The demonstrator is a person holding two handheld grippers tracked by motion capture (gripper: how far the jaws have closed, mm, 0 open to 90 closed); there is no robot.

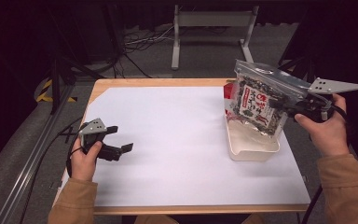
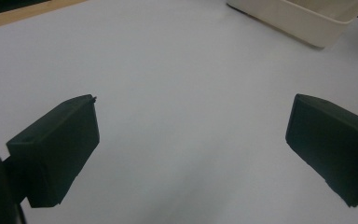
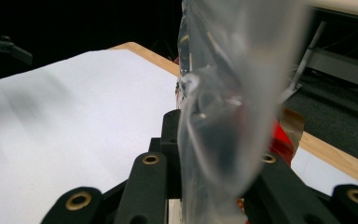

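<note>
Right gripper (image 1: 292, 105) clamped on the snack bag (image 1: 257, 100), jaws pinching its side so it hangs upright, bottom edge over the white tray (image 1: 253, 150) at the table's right. Gripped high to let the bag drop in bottom first, I judge. Left gripper (image 1: 120, 138) rests on the white sheet (image 1: 177, 140), jaws wide, nothing between them, well apart from the tray to stay clear.

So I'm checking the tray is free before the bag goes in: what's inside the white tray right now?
The white tray shows a bare pale floor at its near end. The snack bag in the right tool hides its far end.
</note>
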